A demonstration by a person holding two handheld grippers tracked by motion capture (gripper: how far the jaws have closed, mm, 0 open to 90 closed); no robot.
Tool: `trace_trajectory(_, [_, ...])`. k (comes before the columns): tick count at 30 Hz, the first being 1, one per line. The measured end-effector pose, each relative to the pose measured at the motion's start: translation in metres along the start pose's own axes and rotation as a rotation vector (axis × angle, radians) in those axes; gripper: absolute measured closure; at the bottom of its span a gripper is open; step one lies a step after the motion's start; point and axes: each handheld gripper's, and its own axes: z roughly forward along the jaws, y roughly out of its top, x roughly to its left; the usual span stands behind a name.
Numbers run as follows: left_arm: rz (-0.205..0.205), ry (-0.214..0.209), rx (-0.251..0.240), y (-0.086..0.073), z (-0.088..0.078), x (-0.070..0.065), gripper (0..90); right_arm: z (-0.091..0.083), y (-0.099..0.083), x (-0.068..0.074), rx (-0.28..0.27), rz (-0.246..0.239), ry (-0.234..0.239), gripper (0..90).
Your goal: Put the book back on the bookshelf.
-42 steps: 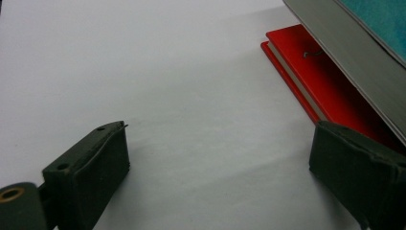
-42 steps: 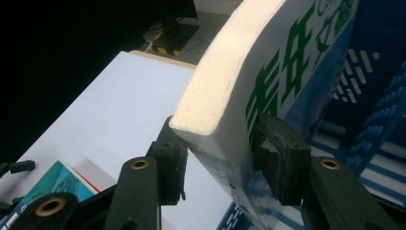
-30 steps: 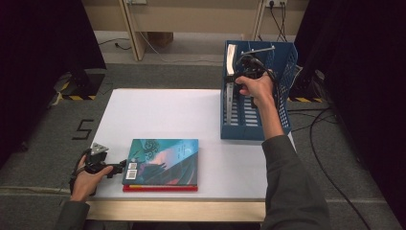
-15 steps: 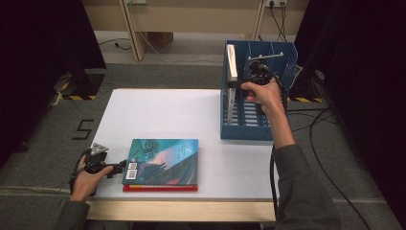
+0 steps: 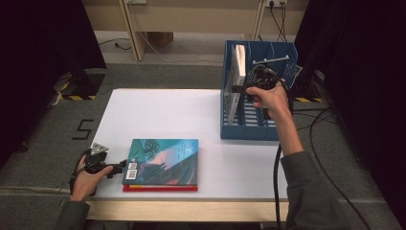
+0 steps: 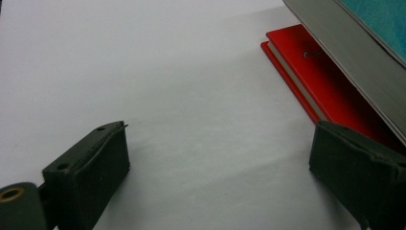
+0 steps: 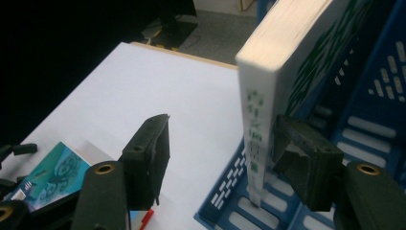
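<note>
A teal picture book (image 5: 163, 160) lies flat on a red book (image 5: 160, 188) near the table's front edge. My left gripper (image 5: 119, 167) rests on the table at their left side. In the left gripper view it (image 6: 220, 132) stands open, its right jaw beside the red book (image 6: 321, 86) and under the overhanging teal book (image 6: 383, 19). A white book (image 5: 238, 67) stands upright in the left slot of a blue crate (image 5: 249, 129). My right gripper (image 7: 222, 124) is open around that book's (image 7: 287, 52) spine, one jaw inside the crate (image 7: 373, 96) against the book.
The white table (image 5: 163, 115) has bare room between the stacked books and the crate. Cables trail off the right side by the person's sleeve (image 5: 311, 191). A wooden frame (image 5: 134, 28) and dark curtains stand beyond the table.
The right hand has shifted a little right and nearer over the crate, with the white book staying upright in its slot. The left gripper and the stacked books have not moved.
</note>
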Motion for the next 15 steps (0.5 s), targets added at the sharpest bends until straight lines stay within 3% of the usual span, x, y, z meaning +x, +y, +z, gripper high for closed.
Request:
trace_trajectory(9, [0.000, 0.000, 0.000, 0.000, 0.000, 0.000, 5.2, -0.010, -0.010, -0.009, -0.004, 0.005, -0.004, 38.3])
trace_trajectory(15, [0.000, 0.000, 0.000, 0.000, 0.000, 0.000, 5.2, -0.014, -0.021, -0.002, -0.010, -0.023, 0.013, 36.4])
